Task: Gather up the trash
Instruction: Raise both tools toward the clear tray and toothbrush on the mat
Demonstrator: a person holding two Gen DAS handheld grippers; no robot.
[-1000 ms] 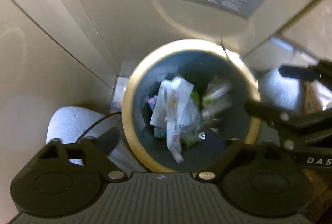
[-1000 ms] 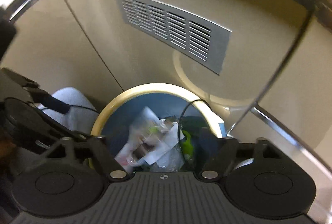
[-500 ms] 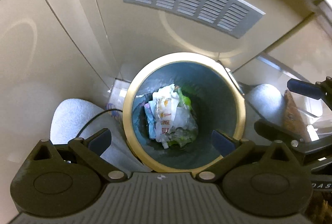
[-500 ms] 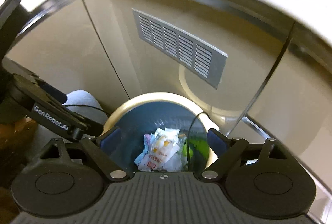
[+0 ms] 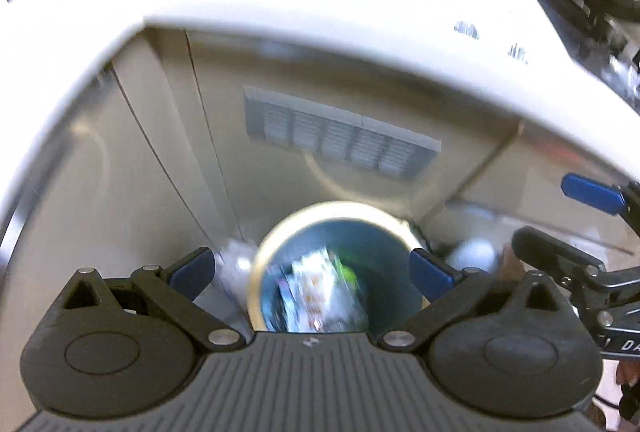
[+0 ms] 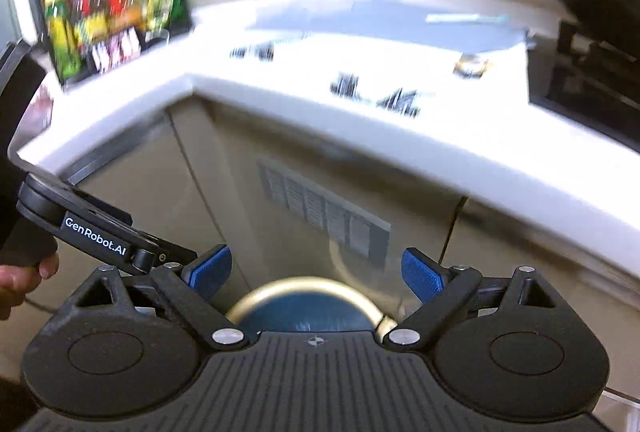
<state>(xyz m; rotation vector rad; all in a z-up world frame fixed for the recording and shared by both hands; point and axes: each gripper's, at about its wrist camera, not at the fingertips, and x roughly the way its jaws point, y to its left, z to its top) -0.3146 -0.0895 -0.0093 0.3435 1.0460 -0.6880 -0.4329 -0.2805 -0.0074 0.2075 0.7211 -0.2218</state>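
A round trash bin [image 5: 280, 244] with a gold rim and blue inside stands on the floor against a beige cabinet. Wrappers and paper trash [image 5: 316, 288] lie in it. My left gripper [image 5: 312, 274] is open and empty, high above the bin. My right gripper [image 6: 316, 272] is open and empty, higher up, and only the bin's far rim [image 6: 304, 286] shows under it. Small dark scraps [image 6: 396, 100] and a gold wrapper [image 6: 472, 66] lie blurred on the white countertop [image 6: 400, 148]. The right gripper also shows in the left wrist view [image 5: 592, 216].
The cabinet front has a grey vent grille [image 5: 340, 140]. A rack of bottles and packets [image 6: 108, 16] stands at the counter's back left. A black appliance [image 6: 588, 44] stands at the counter's right. A pale slipper [image 5: 476, 254] lies right of the bin.
Both grippers have risen away from the bin, which now looks smaller. The countertop and its items have come into view. Both stay open and empty.
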